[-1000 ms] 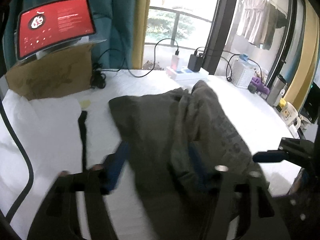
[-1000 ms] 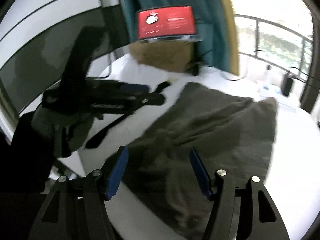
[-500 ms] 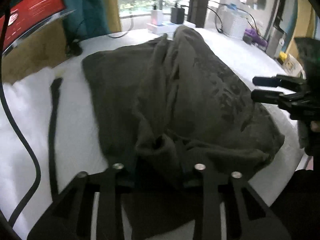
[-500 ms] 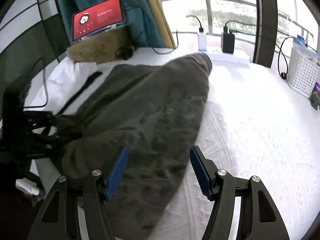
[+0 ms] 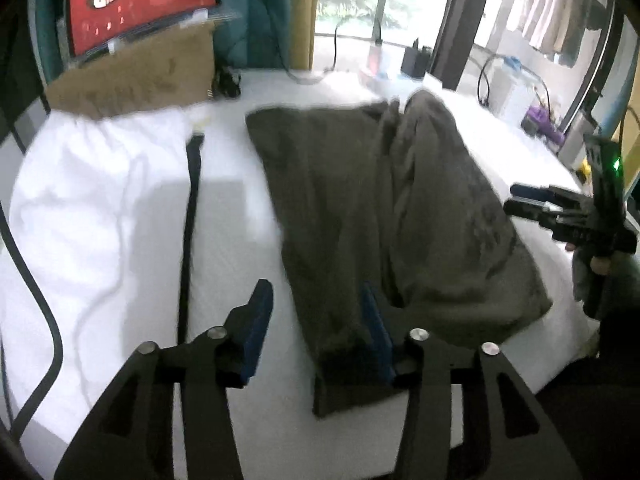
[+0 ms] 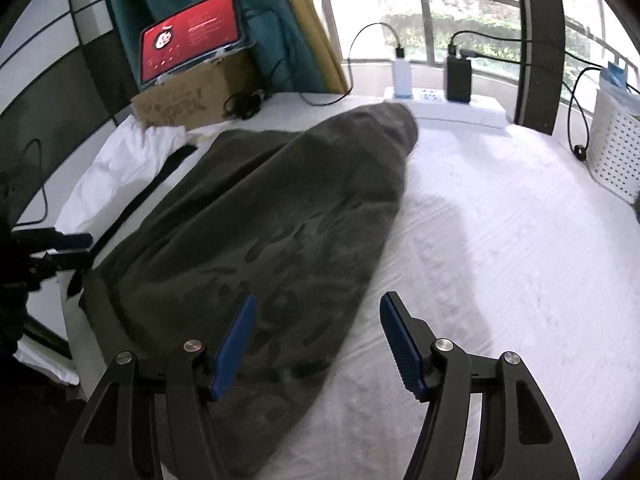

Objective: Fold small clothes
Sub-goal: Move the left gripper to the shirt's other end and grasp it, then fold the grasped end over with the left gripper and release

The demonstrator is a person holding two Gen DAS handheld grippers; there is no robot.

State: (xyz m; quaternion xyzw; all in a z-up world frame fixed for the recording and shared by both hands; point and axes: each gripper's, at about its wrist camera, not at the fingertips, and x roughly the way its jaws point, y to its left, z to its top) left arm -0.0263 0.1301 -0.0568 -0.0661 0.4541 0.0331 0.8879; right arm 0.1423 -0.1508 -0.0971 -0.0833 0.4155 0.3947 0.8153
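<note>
Surface: white bed (image 6: 480, 240), window behind.
Done: grey garment (image 6: 260, 232) doubled over, still rumpled.
Left: smoothing, further folds.
Tongs: left gripper (image 5: 316, 320) just reopening, cloth unpinched; right gripper (image 6: 320, 340) open, empty.

Left wrist view looks forward and steeply down along the left gripper (image 5: 316, 320), close above the near table edge. Right wrist view does likewise along the right gripper (image 6: 318, 340). Both share the dark garment (image 5: 372, 208) (image 6: 256, 232) and the red-screened tablet (image 5: 136, 0) (image 6: 192, 36) beyond the fingertips.
</note>
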